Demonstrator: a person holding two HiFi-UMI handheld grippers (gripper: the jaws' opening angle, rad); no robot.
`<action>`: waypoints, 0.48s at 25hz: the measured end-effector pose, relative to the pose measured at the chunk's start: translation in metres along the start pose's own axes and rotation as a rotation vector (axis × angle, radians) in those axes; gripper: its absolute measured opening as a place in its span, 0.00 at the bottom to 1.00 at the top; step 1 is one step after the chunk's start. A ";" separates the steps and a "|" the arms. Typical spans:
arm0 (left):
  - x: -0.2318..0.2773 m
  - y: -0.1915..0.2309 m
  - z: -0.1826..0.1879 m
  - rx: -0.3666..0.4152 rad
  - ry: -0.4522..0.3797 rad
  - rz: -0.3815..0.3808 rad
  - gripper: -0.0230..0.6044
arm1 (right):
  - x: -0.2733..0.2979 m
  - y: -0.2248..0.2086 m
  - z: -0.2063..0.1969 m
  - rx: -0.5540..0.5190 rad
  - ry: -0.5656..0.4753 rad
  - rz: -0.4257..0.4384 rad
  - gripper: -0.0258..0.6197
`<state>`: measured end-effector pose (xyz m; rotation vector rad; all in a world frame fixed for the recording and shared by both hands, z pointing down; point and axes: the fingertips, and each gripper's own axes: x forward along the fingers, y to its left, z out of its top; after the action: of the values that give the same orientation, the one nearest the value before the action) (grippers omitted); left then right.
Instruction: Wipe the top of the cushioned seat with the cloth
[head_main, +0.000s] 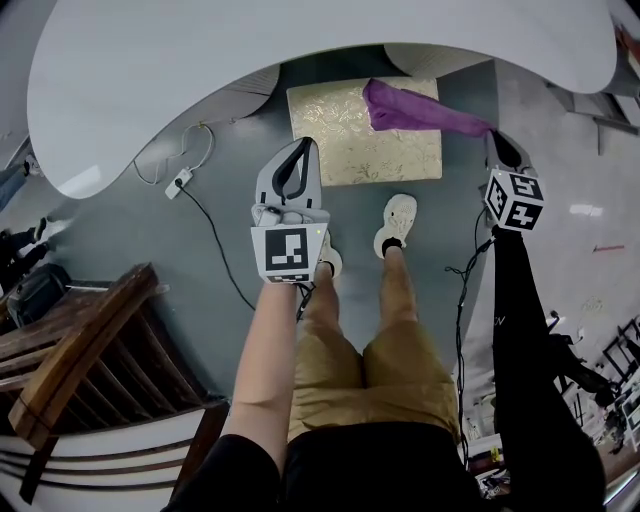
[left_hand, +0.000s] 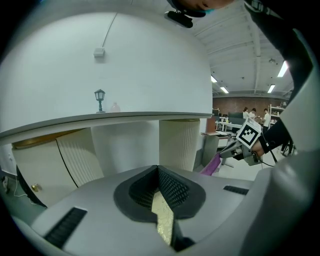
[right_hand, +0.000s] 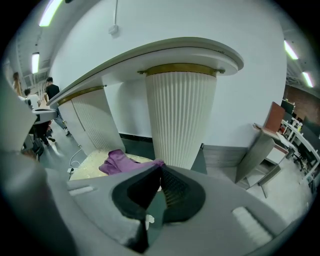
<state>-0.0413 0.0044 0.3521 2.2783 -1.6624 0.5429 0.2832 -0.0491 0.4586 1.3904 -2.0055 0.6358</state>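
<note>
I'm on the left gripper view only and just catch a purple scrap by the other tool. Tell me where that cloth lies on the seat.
Observer: In the head view, the purple cloth drapes over the far right corner of the cushioned seat and trails off its right side.
Operator: Confirm the other tool really has it.
Observer: The right gripper view shows the right tool shut on the cloth's end, right at the tips.
Operator: Now place my own tool for me.
Observer: In the head view, the left tool lines up with the seat's near left corner. It is shut, holds nothing and is well apart from the cloth.
</note>
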 end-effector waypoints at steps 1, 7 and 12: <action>0.001 -0.001 0.000 0.002 0.000 0.000 0.05 | 0.000 0.001 0.001 0.002 -0.006 0.005 0.05; -0.008 -0.001 0.013 0.004 -0.008 0.000 0.05 | -0.022 0.038 0.037 0.024 -0.130 0.092 0.05; -0.033 -0.005 0.048 -0.006 -0.035 0.006 0.05 | -0.071 0.089 0.089 0.017 -0.264 0.213 0.05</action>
<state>-0.0393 0.0137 0.2943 2.2924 -1.6858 0.5015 0.1997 -0.0348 0.3417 1.3380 -2.3864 0.5857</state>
